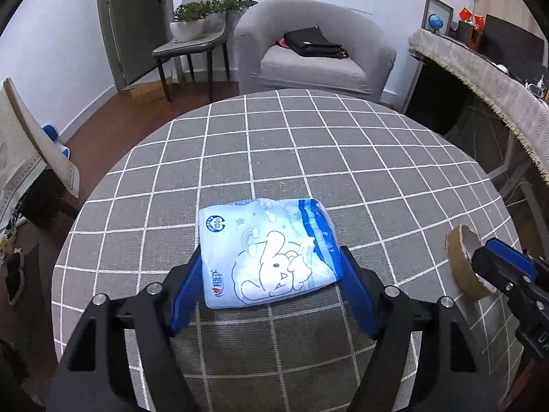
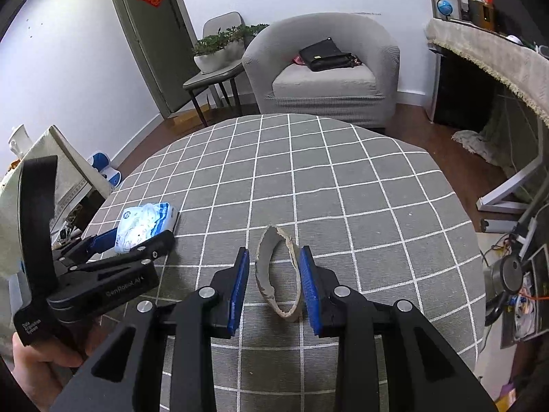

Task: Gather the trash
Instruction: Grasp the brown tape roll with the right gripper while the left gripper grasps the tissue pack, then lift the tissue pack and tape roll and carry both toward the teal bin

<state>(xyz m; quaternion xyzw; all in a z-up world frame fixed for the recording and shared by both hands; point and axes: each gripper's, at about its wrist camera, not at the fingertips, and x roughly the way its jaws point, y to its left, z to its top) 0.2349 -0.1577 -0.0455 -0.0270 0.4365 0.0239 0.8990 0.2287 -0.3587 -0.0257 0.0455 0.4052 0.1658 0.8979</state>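
Grey checked cloth covers the round table [image 1: 308, 144], where both grippers work at the near edge. Left gripper [image 1: 271, 257] has its blue pads against both sides of a light-blue tissue packet [image 1: 267, 250]. Right gripper [image 2: 274, 257] stands open around a flattened cardboard ring [image 2: 278, 274], whether touching it is unclear. Beyond the table's far edge sits a grey armchair [image 1: 315, 51] holding a black bag [image 1: 310, 46], beside a chair with potted plants [image 1: 202, 17].

Tissue pack [image 1: 269, 252] left of cardboard ring [image 2: 278, 274] on table [image 2: 343, 189]
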